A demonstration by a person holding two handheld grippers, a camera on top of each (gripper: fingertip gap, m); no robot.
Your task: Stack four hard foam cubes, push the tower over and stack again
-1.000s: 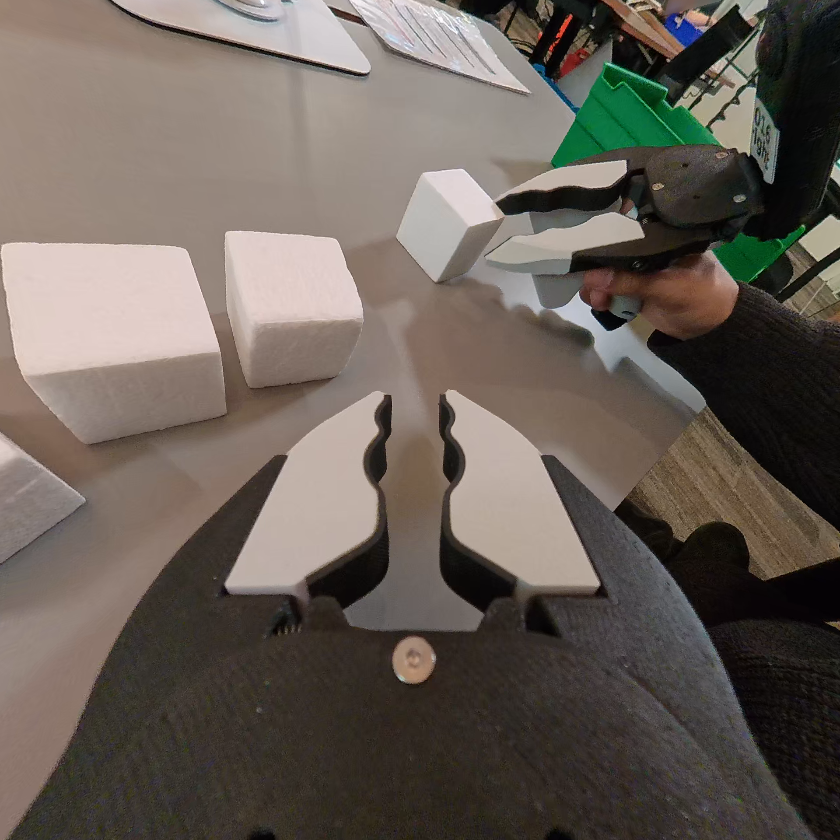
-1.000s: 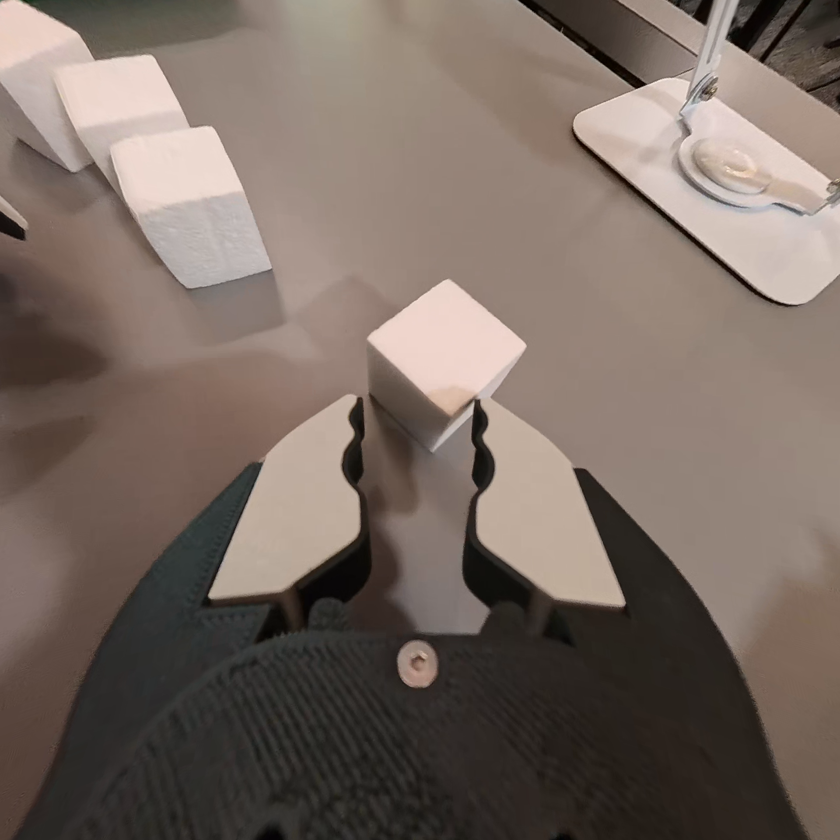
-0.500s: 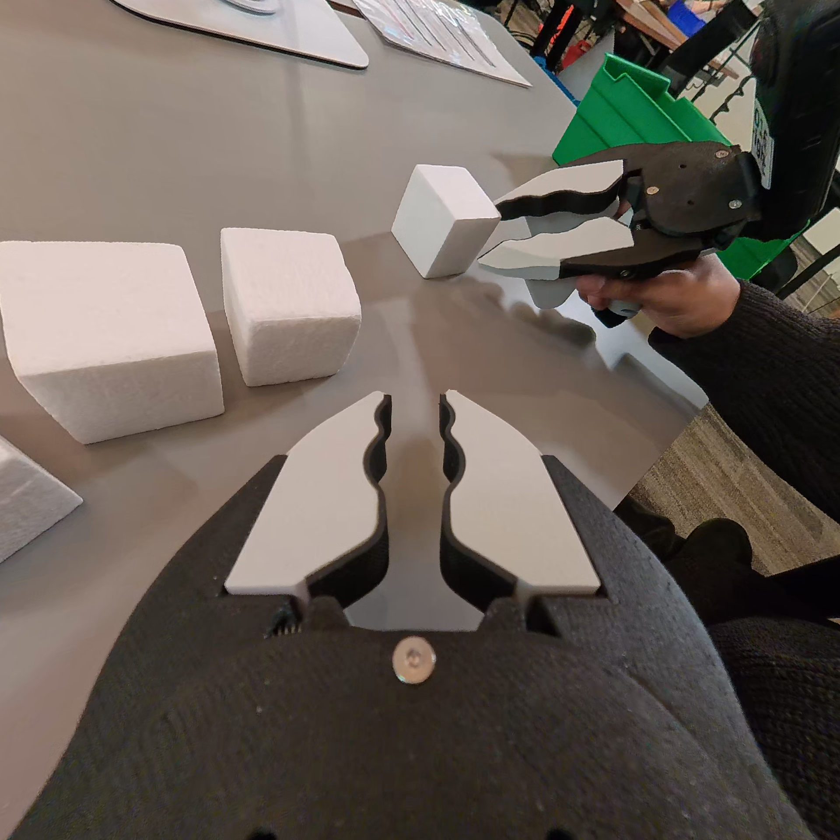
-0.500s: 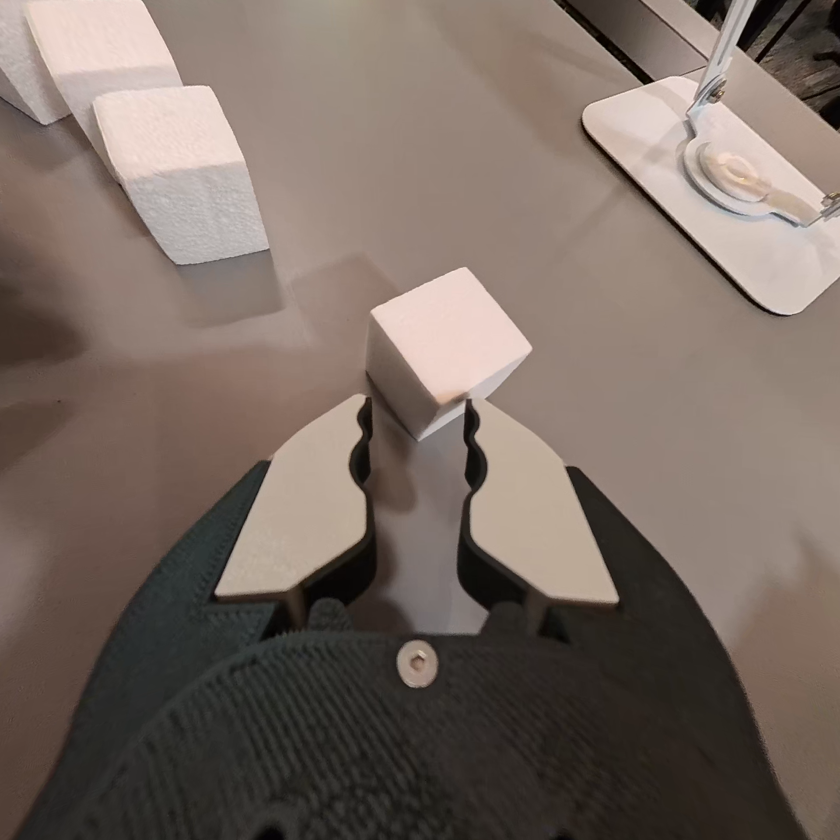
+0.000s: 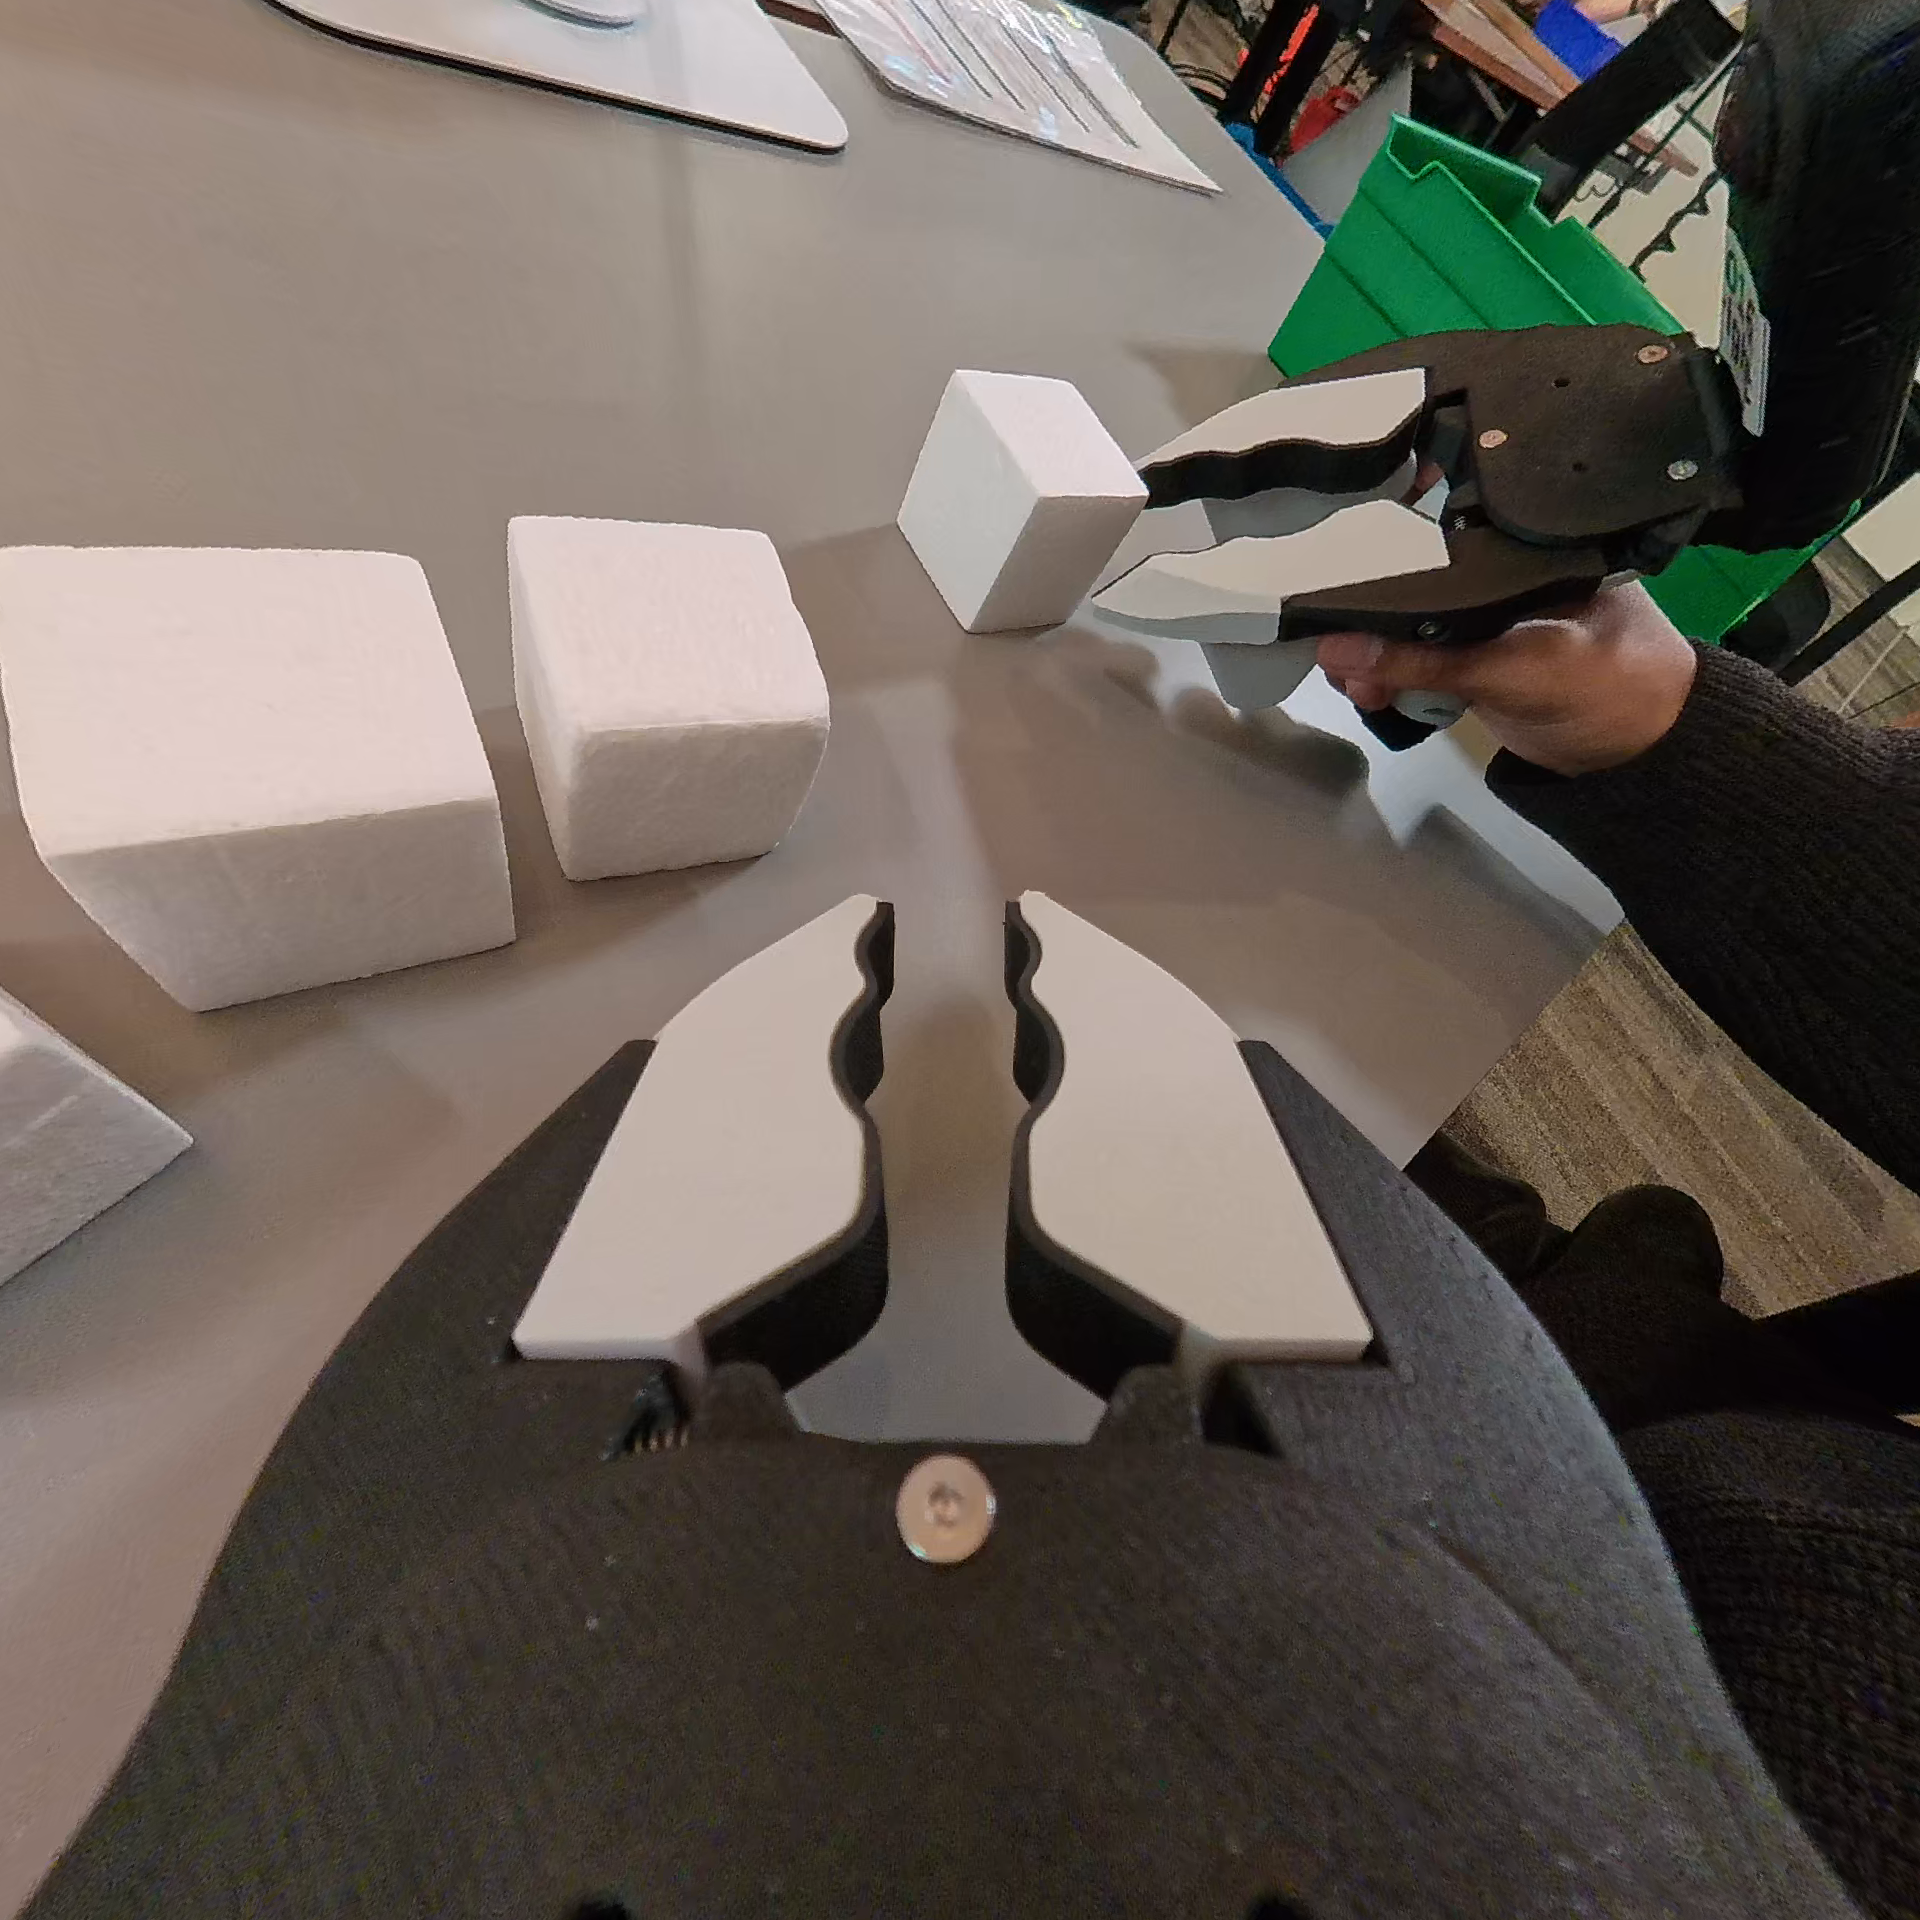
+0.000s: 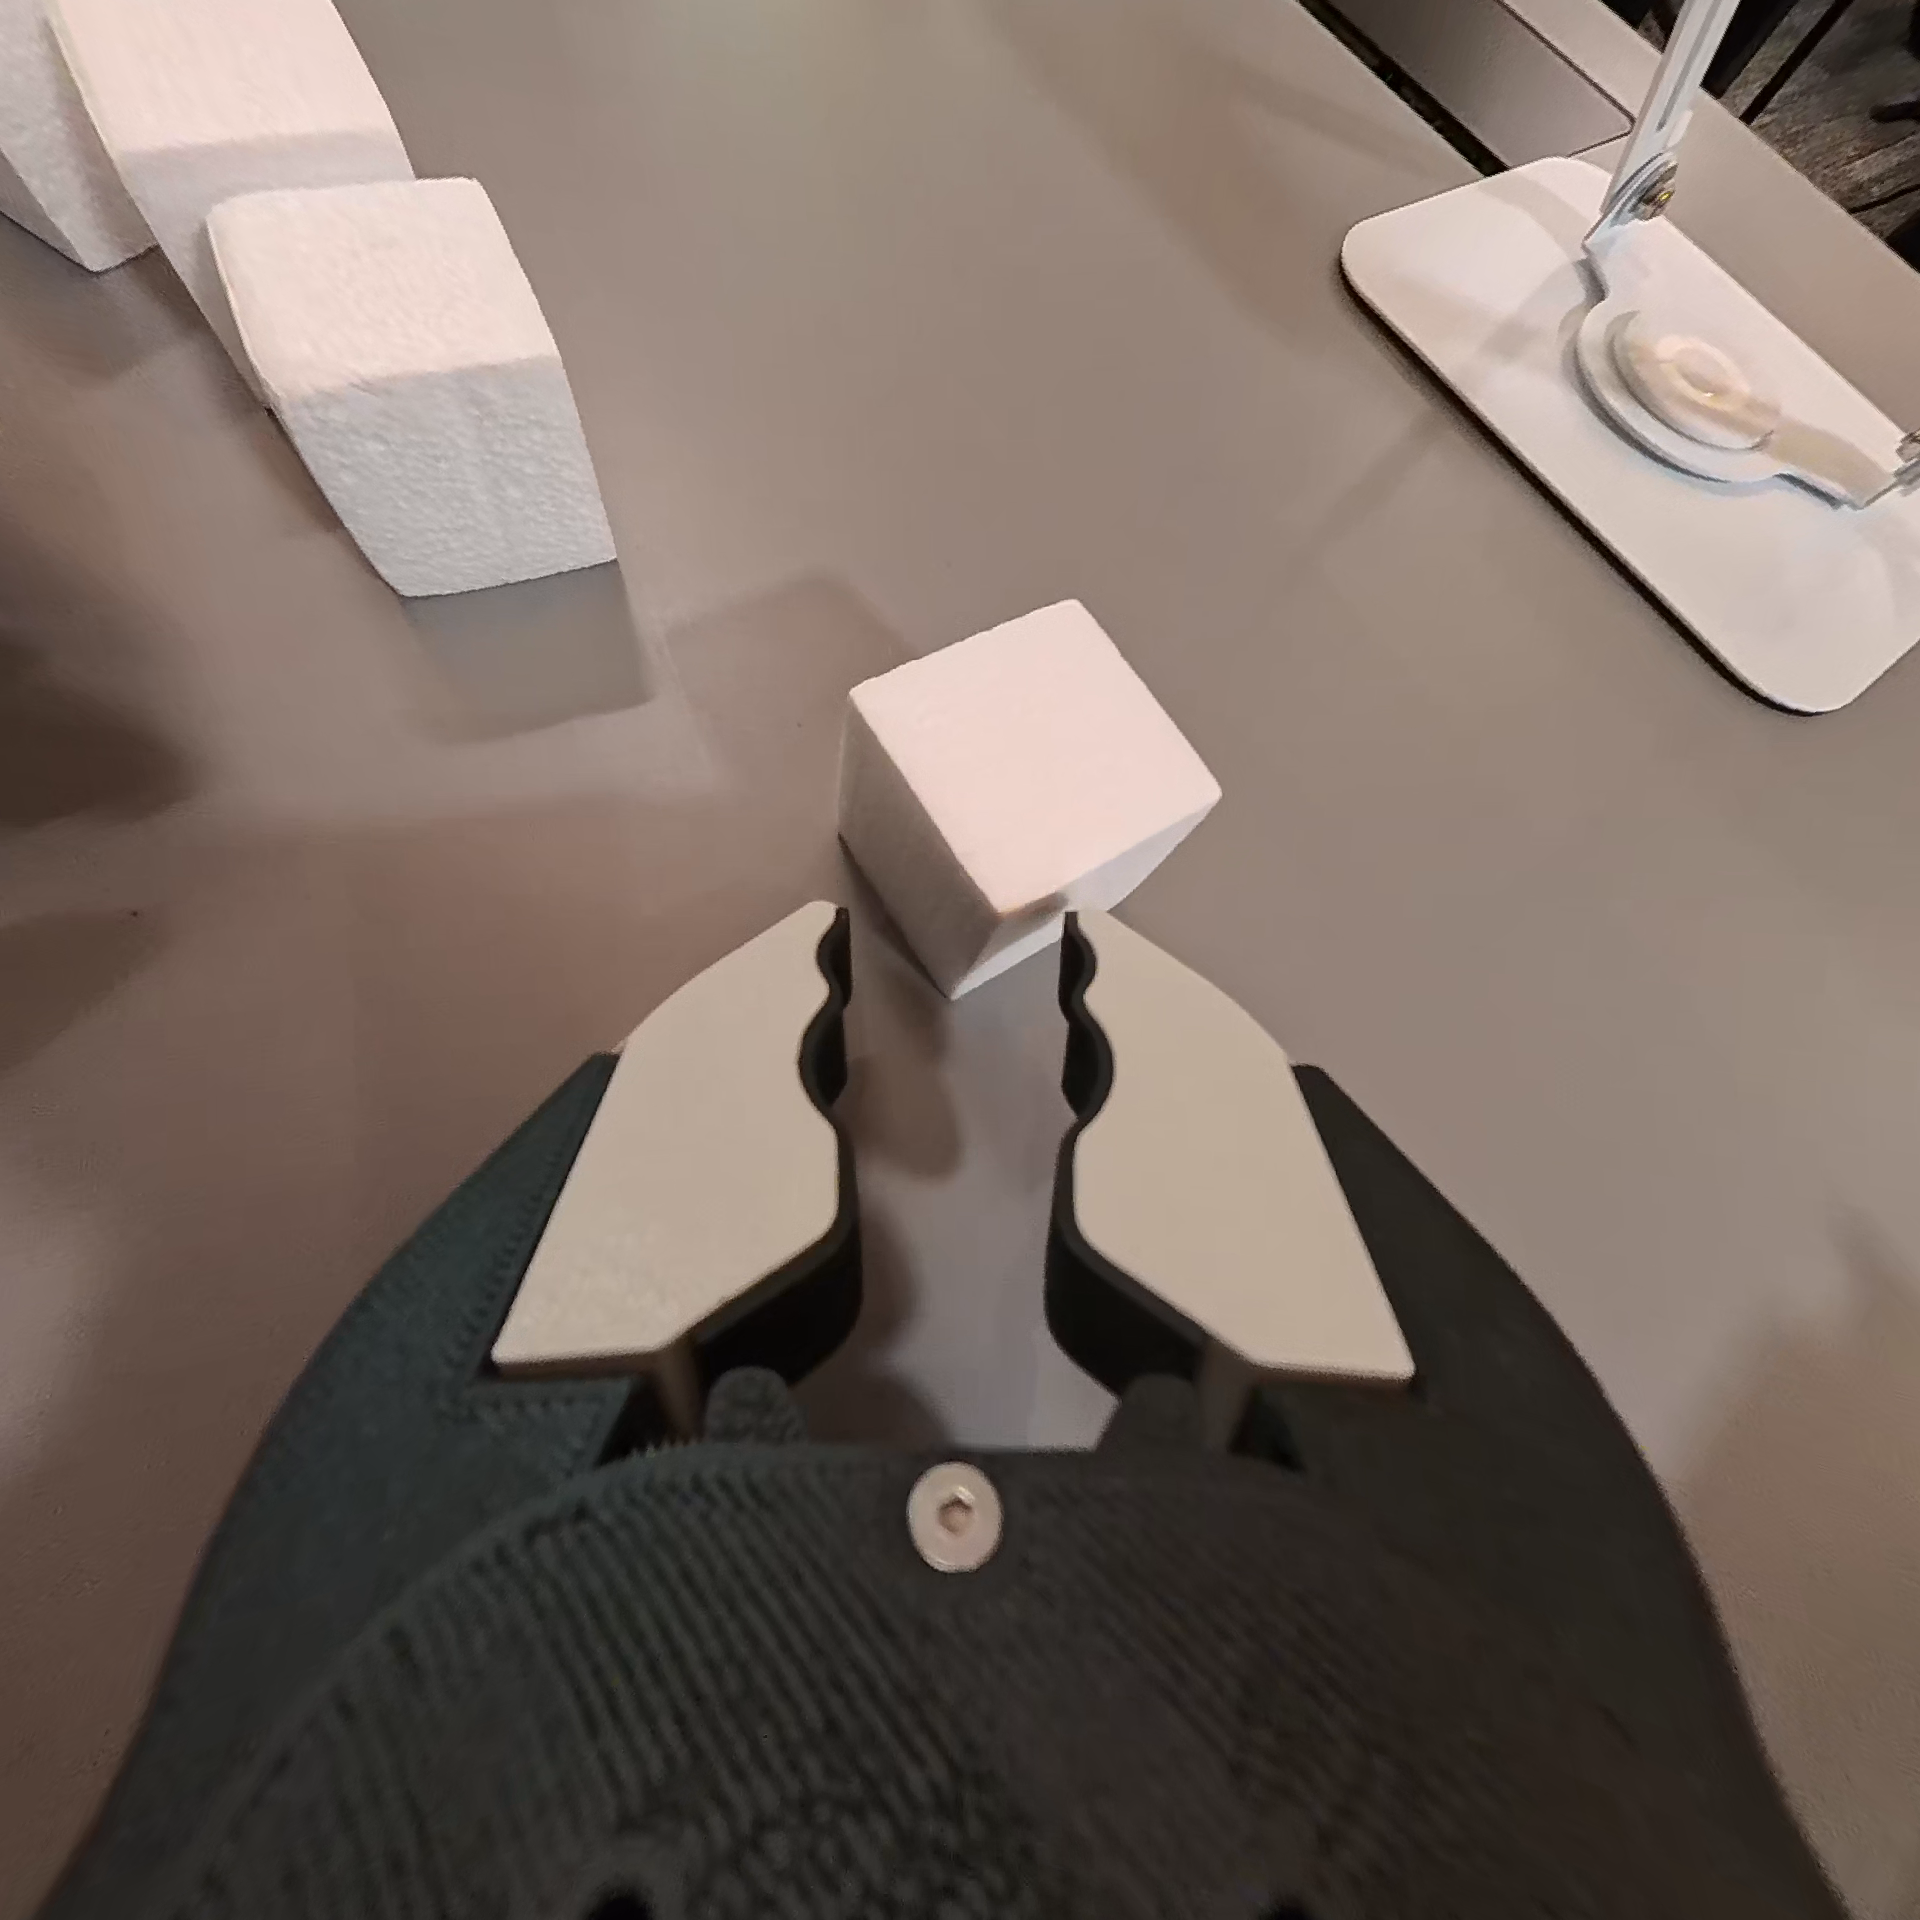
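Right gripper [image 6: 951,920]: my jaws are spread part way, the gap narrower than the cube in front of them. They clamp nothing.
Nearest thing: a small white foam cube [image 6: 1018,769] stands on the grey bench [image 6: 935,312], one vertical edge turned toward me. Only that near corner enters the mouth of my jaws.
Contact: my right fingertip [image 6: 1070,930] sits right at the cube's near top corner. It looks like touching, but I cannot tell for sure. The left tip is just clear of the cube's left face.
Seen from the left wrist view: the right gripper [image 5: 1122,540] comes in low from the side, held by a hand [image 5: 1507,686] in a dark knitted sleeve [image 5: 1766,883]. Its two tips are at the cube's [image 5: 1013,499] right face.
Left gripper [image 5: 945,904]: jaws a narrow way apart, nothing between them, hovering over bare bench [image 5: 520,312] and touching nothing.
Near the left gripper: a medium white foam block [image 5: 665,696] just ahead and to the left, a large white foam block [image 5: 239,748] beside it, and the corner of a further white foam block [image 5: 62,1132] at the frame edge. The small cube stands apart from this row.
Surroundings: a white flat base plate with a metal arm [image 6: 1621,416] far right on the bench, and a green plastic bin [image 5: 1455,249] beyond the bench edge.
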